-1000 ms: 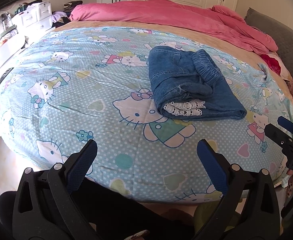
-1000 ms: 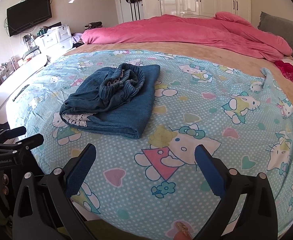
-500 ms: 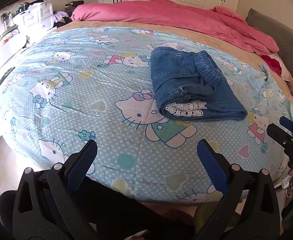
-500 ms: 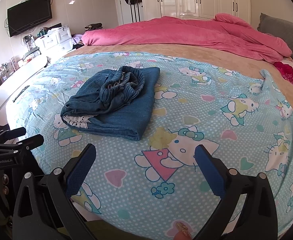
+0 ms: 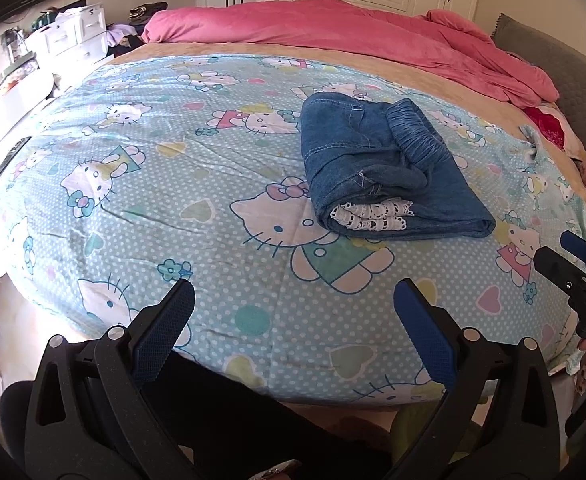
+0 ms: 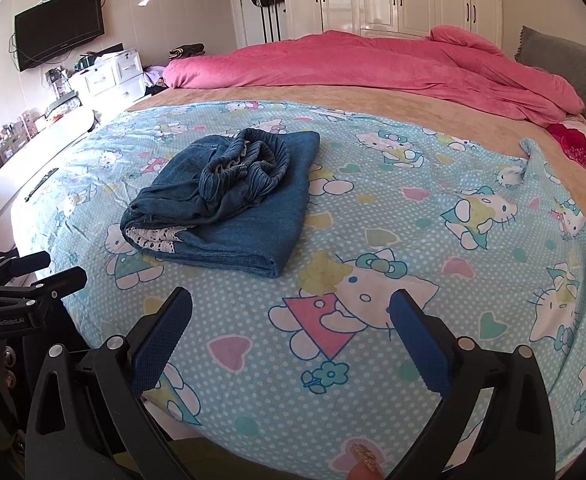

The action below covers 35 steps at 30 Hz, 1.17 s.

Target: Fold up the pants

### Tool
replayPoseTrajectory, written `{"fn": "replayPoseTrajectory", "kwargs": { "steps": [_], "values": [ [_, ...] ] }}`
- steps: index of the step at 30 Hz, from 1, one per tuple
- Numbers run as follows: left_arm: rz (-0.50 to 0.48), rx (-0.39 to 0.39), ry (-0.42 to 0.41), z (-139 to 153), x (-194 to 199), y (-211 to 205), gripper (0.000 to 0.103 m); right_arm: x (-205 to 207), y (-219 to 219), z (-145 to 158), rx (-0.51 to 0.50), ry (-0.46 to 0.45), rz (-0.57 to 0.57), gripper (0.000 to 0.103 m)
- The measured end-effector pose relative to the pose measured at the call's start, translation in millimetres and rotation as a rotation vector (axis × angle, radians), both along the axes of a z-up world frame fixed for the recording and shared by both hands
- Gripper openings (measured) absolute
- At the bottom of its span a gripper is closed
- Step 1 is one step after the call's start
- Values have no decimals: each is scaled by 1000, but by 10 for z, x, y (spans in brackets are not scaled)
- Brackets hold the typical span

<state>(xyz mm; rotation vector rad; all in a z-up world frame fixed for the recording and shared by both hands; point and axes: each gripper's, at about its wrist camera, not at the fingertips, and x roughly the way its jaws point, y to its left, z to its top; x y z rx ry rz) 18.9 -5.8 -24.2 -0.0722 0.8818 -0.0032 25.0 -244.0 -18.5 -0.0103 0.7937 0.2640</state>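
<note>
Left wrist view: left gripper (image 5: 293, 312) and right gripper (image 6: 291, 316) both hung released, empty, at bed's near edge. Beyond, folded denim pants (image 5: 385, 176) lay on cartoon sheet (image 5: 173, 200). Soft, limp, probably moderately heavy; best pinched at thick folded edge.

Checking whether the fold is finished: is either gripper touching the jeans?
Apart. Both wrist views show the left gripper and right gripper open, with bare sheet before the folded jeans.
</note>
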Motion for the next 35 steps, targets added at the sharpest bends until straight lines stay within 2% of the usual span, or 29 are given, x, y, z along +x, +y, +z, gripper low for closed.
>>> {"fn": "replayPoseTrajectory", "kwargs": {
  "steps": [16, 22, 25, 26, 28, 31, 33, 35],
  "values": [
    [16, -6, 7, 18, 3, 60, 94, 39, -64, 48, -11, -9, -28, 99],
    [112, 73, -1, 19, 26, 143, 94, 113, -164, -36, -28, 12, -71, 99],
    [107, 9, 12, 11, 54, 314, 94, 156, -298, -51, -21, 11, -114, 99],
    [109, -4, 12, 21, 83, 404, 94, 168, -389, -44, -10, -3, -142, 99],
    [132, 18, 24, 24, 198, 593, 94, 217, -602, -37, -7, -21, -205, 98],
    [231, 53, 60, 3, 528, 1083, 94, 405, -1135, -48, -13, -12, -348, 98],
    [298, 99, 77, -22, 782, 1409, 94, 562, -1630, -44, -1, -4, -463, 98],
    [377, 163, 90, -60, 1118, 1774, 94, 778, -2124, -85, -70, 21, -567, 98]
  ]
}}
